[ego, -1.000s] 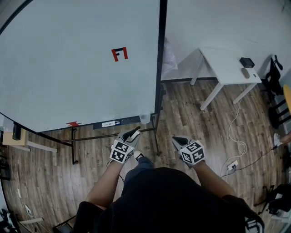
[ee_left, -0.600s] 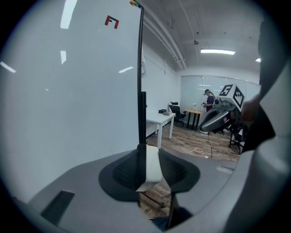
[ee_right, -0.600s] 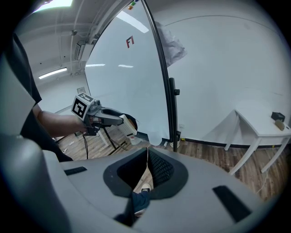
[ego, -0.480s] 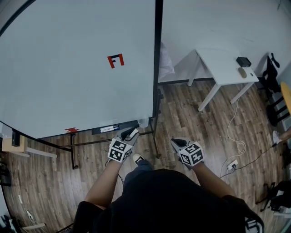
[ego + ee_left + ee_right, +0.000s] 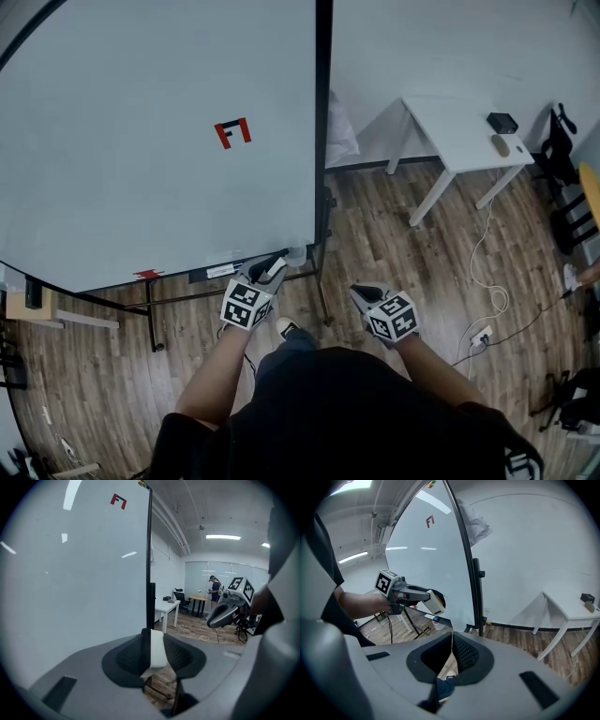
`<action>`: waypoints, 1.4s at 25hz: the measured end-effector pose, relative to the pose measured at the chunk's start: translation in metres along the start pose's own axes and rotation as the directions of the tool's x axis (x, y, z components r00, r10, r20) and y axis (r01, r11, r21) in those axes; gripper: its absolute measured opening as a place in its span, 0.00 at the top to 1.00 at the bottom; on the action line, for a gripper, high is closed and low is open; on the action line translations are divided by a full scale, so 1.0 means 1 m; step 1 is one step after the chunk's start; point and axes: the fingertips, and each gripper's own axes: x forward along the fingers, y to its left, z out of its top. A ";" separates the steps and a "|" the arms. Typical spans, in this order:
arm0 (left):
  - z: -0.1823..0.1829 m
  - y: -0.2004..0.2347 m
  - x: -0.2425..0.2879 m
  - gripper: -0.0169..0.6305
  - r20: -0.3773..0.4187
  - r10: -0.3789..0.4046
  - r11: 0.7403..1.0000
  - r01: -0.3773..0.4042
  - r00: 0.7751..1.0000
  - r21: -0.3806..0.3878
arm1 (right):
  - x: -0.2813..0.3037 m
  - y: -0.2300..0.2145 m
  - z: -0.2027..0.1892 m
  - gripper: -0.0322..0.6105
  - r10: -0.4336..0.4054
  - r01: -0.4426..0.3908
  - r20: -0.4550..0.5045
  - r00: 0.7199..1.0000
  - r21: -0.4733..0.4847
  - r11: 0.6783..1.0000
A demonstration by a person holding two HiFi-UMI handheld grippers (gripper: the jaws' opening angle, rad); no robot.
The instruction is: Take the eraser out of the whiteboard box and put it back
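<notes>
Grey and black, the left tool (image 5: 266, 271) is clamped partway open on the eraser (image 5: 156, 649), a white block with a dark felt side. It holds the eraser in the air just in front of the whiteboard's (image 5: 141, 150) lower edge. The right tool (image 5: 367, 295) hangs beside it over the wooden floor (image 5: 394, 234), its jaws together with nothing between them. Just past the eraser runs the pen rail (image 5: 220, 271). At its right end sits what looks like the small clear box (image 5: 297, 250). The eraser is out of it, so I'd say the removal is done and the return is next. That calls for lining the block up over the box's open top, lowering it in, and only then letting go. A white table (image 5: 459, 131) stands off in the corner.
</notes>
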 end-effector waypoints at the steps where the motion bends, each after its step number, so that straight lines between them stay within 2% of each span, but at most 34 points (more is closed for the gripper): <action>1: 0.003 0.001 0.002 0.75 0.002 -0.003 1.000 0.003 1.000 0.002 | 0.001 0.000 0.001 0.95 0.001 -0.001 0.000 1.000 0.001 1.000; 16: 0.023 0.013 0.039 0.75 -0.002 -0.047 0.999 0.047 0.999 0.014 | 0.020 -0.022 0.005 0.95 -0.003 0.004 -0.008 1.000 0.040 0.999; 35: -0.001 0.021 0.077 0.75 -0.057 -0.097 0.995 0.096 0.994 -0.018 | 0.035 -0.045 0.000 0.95 -0.024 0.027 -0.041 0.999 0.083 0.996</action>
